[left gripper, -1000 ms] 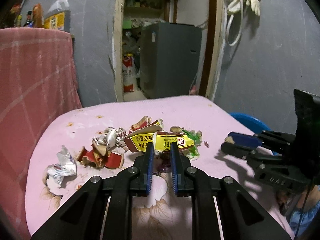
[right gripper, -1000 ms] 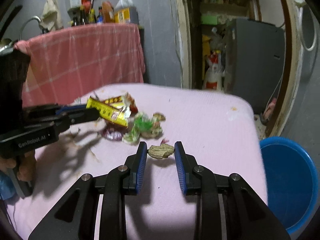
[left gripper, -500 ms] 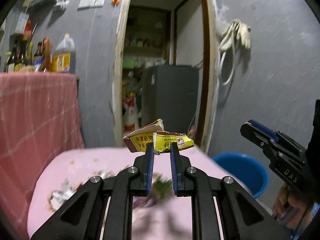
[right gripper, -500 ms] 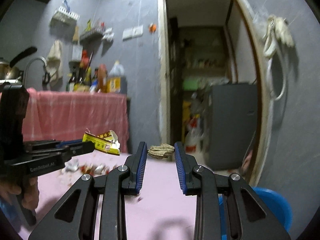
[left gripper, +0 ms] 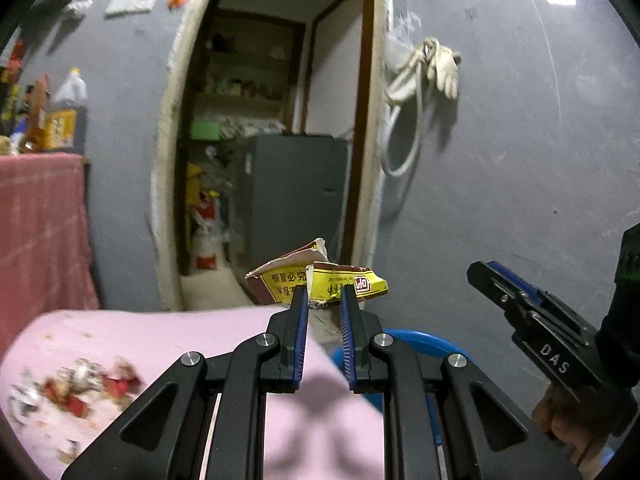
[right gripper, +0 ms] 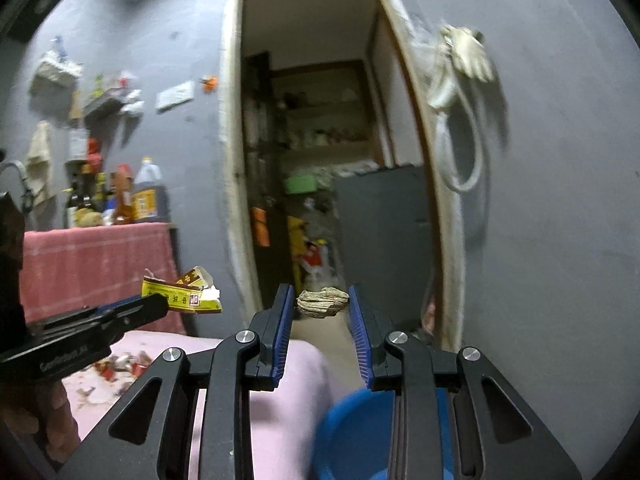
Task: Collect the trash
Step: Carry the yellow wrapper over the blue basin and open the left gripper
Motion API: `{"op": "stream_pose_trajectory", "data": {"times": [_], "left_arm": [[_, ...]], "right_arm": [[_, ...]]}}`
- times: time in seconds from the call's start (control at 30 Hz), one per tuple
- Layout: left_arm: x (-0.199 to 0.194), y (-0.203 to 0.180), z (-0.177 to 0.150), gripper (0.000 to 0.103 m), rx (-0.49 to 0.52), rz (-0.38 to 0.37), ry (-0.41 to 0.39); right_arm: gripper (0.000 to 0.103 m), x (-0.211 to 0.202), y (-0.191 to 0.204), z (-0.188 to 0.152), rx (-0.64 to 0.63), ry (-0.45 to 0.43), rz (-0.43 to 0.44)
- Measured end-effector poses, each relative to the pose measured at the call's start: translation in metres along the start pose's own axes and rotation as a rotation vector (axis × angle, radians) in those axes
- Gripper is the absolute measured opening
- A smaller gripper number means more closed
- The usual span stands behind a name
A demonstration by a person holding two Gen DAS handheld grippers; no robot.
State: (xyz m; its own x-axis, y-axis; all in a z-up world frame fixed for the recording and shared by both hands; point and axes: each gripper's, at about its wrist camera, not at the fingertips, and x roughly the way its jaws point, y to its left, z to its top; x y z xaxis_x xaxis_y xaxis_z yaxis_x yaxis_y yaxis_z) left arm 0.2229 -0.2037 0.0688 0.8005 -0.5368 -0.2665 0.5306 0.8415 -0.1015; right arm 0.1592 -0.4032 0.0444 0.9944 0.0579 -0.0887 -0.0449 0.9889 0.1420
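Your left tool [left gripper: 324,304] pinches a torn yellow wrapper [left gripper: 320,280] and your right tool [right gripper: 322,304] pinches a brown husk [right gripper: 322,303], both held in the air above the pink worktop [left gripper: 160,332], beside the blue bin [right gripper: 352,436].

The left claw [left gripper: 324,300] is matt black plastic with ribbed blue pads [left gripper: 301,340] and bright metal pins. It pinches a torn, glossy printed paper wrapper [left gripper: 320,280]. The right claw [right gripper: 322,306] holds a rough, dull, wrinkled scrap [right gripper: 322,303]. At six o'clock a smooth pink cloth [left gripper: 160,332] covers the bench beside a glossy blue plastic bucket [right gripper: 352,432].
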Motion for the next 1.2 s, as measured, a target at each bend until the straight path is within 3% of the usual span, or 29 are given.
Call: {"op": "stream_pose_trajectory", "data": {"times": [0.27,0.47,0.7,0.8,0.87,1.03,1.2], "left_arm": [[0.068,-0.024,-0.005,0.013,-0.060,-0.086,0.205],[0.105,-0.034,-0.022,0.013,-0.061,-0.090,0.358],[0.132,-0.035,-0.042,0.014,-0.107,-0.096,0.481],[0.131,-0.037,-0.043,0.023,-0.105,-0.089,0.484],[0.127,-0.035,-0.043,0.036,-0.114,-0.085,0.462],[0.115,-0.027,-0.037,0.036,-0.131,-0.064,0.417],[0.088,-0.014,-0.022,0.053,-0.127,-0.008,0.316]], "right_arm": [[0.026,0.017,-0.046,-0.021,0.097,0.122,-0.092],[0.027,0.033,-0.072,-0.037,0.172,0.236,-0.119],[0.030,0.042,-0.096,-0.052,0.251,0.329,-0.132],[0.038,0.044,-0.100,-0.052,0.259,0.342,-0.135],[0.039,0.043,-0.099,-0.053,0.255,0.344,-0.138],[0.044,0.041,-0.094,-0.049,0.244,0.323,-0.143],[0.055,0.032,-0.088,-0.040,0.221,0.246,-0.140]]}}
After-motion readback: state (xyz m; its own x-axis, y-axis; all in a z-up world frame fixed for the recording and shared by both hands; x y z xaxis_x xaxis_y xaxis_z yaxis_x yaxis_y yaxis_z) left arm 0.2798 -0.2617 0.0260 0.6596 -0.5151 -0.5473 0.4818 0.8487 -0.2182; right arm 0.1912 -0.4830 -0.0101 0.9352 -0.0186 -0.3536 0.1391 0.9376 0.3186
